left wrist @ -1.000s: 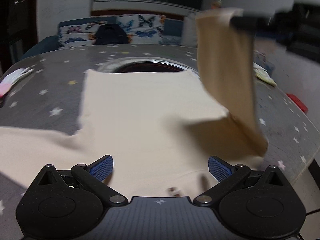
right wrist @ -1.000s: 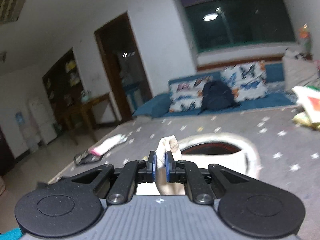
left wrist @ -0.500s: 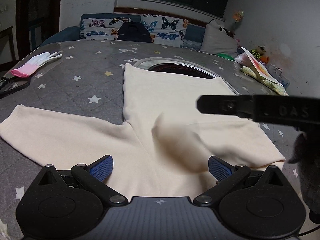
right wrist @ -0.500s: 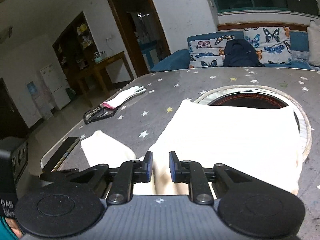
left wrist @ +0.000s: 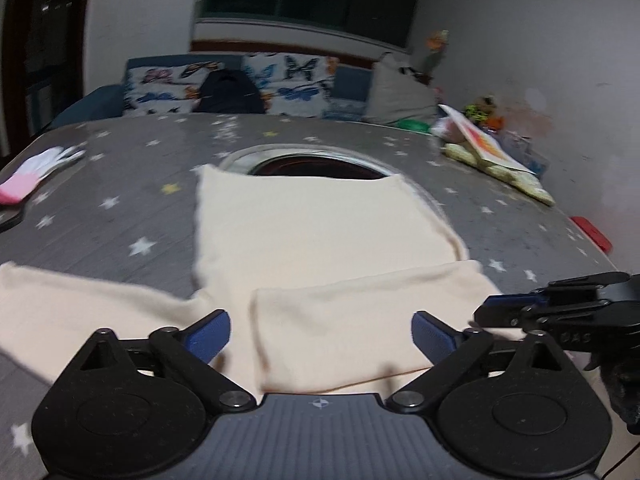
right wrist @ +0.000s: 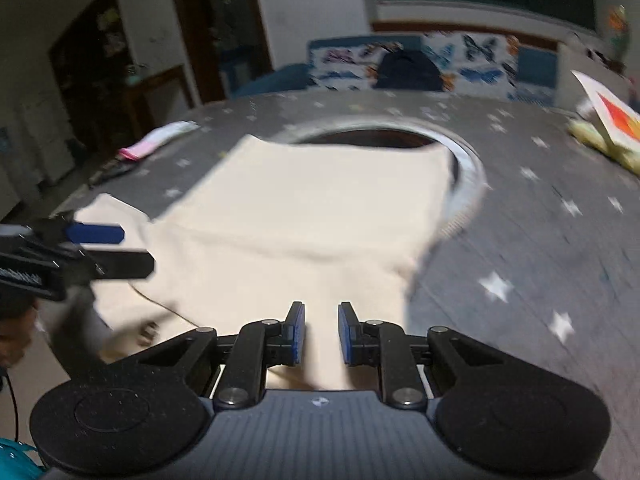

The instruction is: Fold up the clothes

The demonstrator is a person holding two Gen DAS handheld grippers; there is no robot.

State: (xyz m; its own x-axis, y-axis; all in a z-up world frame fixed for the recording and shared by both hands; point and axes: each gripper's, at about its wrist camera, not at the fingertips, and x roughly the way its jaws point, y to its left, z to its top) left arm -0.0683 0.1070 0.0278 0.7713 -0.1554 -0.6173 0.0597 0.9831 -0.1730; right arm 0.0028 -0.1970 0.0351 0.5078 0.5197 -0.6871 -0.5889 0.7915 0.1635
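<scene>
Cream garment [left wrist: 320, 240] on starry table [left wrist: 120, 208]

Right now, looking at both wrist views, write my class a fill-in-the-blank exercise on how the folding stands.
1. The cream top lies on a grey cloth printed with white ____.
2. One sleeve is folded across the body; the other sleeve lies ____.
3. The left gripper has its jaws wide ____.
4. The pink-and-white ____ lies near the table's left edge.

Missing words: stars; spread out; open; glove
</scene>
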